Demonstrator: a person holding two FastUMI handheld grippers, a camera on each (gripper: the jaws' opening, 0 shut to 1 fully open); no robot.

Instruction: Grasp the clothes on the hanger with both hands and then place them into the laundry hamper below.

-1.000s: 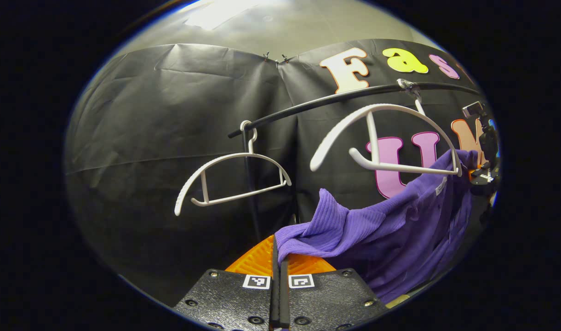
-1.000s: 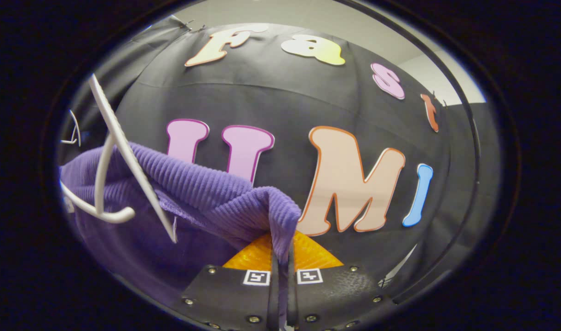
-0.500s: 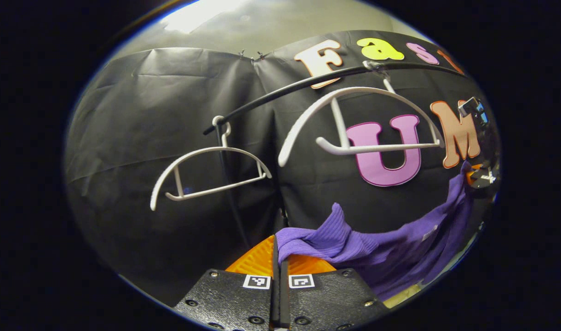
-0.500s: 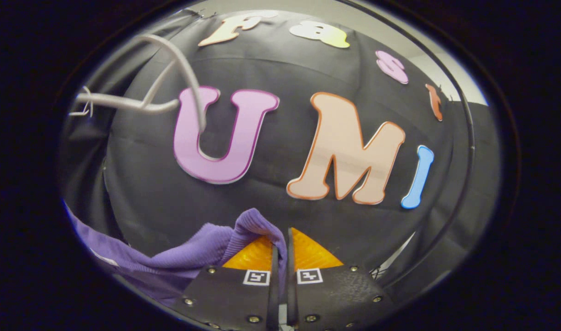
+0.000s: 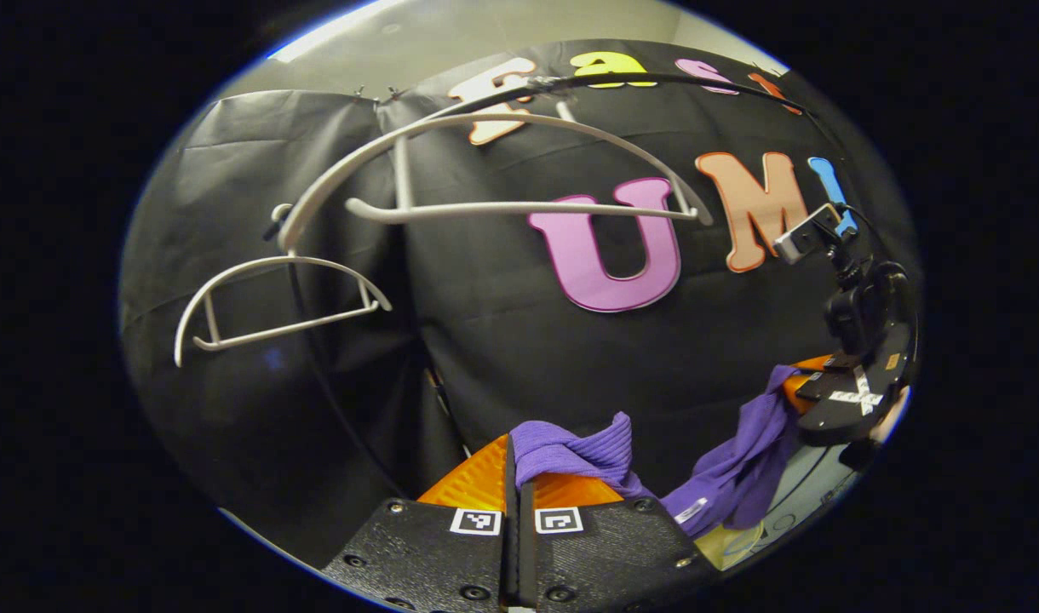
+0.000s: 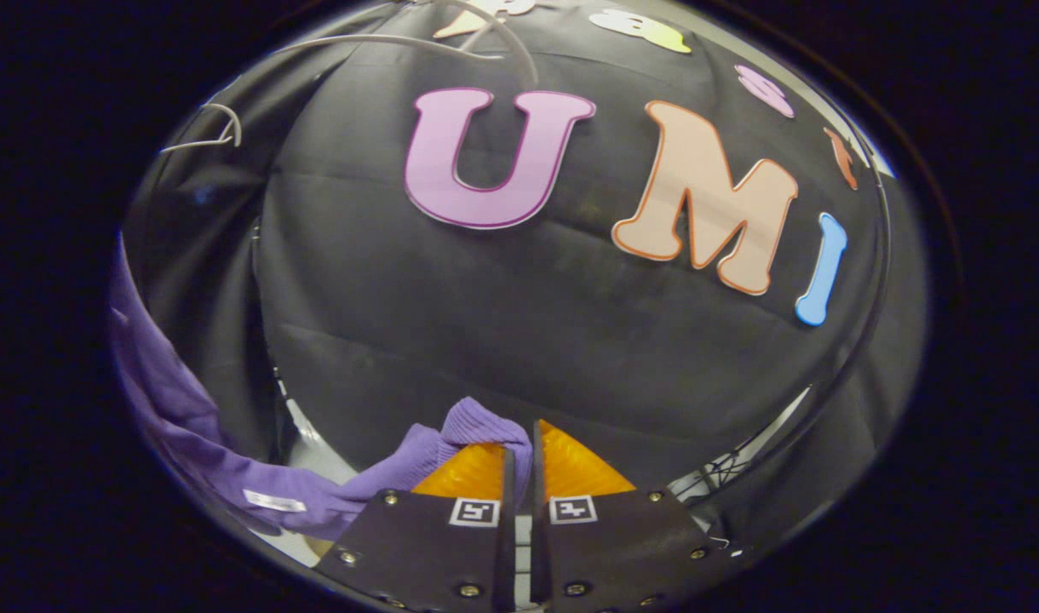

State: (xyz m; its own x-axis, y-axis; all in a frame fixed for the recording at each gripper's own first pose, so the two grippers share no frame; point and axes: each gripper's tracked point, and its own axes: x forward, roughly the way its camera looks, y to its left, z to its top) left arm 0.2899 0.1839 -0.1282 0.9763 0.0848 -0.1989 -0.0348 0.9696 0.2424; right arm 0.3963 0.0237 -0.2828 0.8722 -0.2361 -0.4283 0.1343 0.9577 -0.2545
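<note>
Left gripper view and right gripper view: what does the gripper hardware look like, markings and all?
Each gripper, left gripper and right gripper, has two textured black plates fastened with screws, a square black-and-white tag on each plate. In the left gripper view, the right gripper is a black body with a white cross marking and a small camera on top.

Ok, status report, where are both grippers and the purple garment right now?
Left gripper and right gripper: jaws shut on purple garment. Garment off the white hanger, slung between the two. Hamper unseen; nothing in the way.

Dim booth, light from above; sharp centre, edges fisheye-bent.
</note>
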